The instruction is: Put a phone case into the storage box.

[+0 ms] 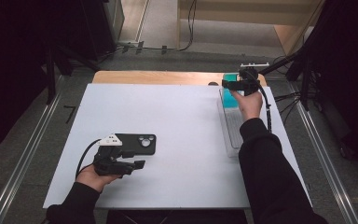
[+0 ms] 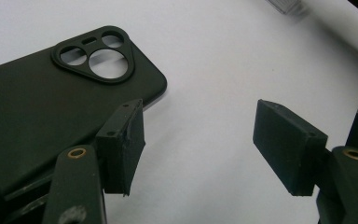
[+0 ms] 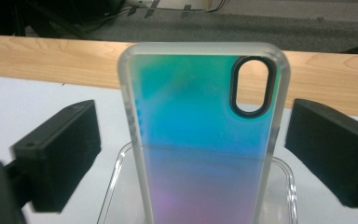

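A black phone case [image 1: 137,142] [image 2: 37,107] lies flat on the white table top, camera cutout facing up. My left gripper [image 1: 137,159] [image 2: 200,116] rests low at the case's near edge, open, with bare table between its jaws; one pad [image 2: 123,144] overlaps the case's rim. At the far right, an iridescent teal-to-pink phone case [image 3: 200,116] [image 1: 230,100] stands upright in a clear tray [image 1: 233,135] [image 3: 286,182]. My right gripper [image 1: 230,88] [image 3: 191,140] straddles that case, open, with a gap between each pad and the case's sides.
The white sheet [image 1: 168,121] covers a wooden table whose far edge [image 1: 158,77] [image 3: 51,60] shows beyond it. A dark stand arm [image 1: 284,63] reaches in at the far right. Cables lie on the floor behind the table.
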Motion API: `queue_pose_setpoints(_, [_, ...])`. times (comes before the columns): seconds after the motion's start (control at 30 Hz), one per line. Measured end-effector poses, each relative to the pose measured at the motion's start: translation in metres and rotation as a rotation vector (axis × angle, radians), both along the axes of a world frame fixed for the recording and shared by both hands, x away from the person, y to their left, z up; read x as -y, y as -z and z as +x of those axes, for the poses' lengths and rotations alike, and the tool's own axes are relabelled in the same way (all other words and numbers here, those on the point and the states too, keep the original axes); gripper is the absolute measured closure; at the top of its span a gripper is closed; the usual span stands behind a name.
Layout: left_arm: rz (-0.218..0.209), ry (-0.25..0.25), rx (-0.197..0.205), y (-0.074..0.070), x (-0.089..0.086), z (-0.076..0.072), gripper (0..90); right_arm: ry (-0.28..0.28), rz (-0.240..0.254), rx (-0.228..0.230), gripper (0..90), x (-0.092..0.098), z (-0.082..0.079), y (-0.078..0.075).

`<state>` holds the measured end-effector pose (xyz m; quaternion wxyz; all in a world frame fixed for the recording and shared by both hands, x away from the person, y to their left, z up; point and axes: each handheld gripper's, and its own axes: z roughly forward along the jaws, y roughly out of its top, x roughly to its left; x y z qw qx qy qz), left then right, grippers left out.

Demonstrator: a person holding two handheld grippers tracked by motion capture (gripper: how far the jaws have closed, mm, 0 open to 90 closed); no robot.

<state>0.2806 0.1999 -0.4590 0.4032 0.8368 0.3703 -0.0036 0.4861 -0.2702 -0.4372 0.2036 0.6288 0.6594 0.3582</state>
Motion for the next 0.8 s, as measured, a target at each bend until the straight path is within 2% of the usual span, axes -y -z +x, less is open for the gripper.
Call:
queue_pose_setpoints(0.17, [-0.003, -0.002, -0.002, 0.000, 0.000, 0.001, 33.9, -0.027, -0.011, 0.020, 1.1, 0.001, -0.007, -0.010])
queue_pose_setpoints(0.4, [-0.007, -0.006, -0.004, -0.001, -0.001, 0.002, 33.9, -0.069, -0.011, 0.020, 1.1, -0.002, -0.021, -0.027])
queue_pose_setpoints(0.47, [-0.006, -0.010, -0.002, -0.001, -0.002, 0.002, 33.8, -0.090, -0.037, 0.023, 1.2, -0.003, -0.027, -0.032])
queue_pose_setpoints(0.6, [-0.008, -0.009, 0.002, -0.002, -0.002, 0.003, 30.6, -0.161, 0.003, -0.004, 1.5, -0.008, -0.040, -0.039])
queue_pose_setpoints(0.67, [-0.013, -0.014, -0.002, -0.003, -0.002, 0.004, 30.6, -0.192, 0.014, -0.003, 1.5, -0.011, -0.048, -0.042])
queue_pose_setpoints(0.8, [-0.010, -0.014, 0.006, -0.005, -0.002, 0.006, 30.5, -0.256, 0.069, 0.009, 5.7, -0.013, -0.065, -0.042])
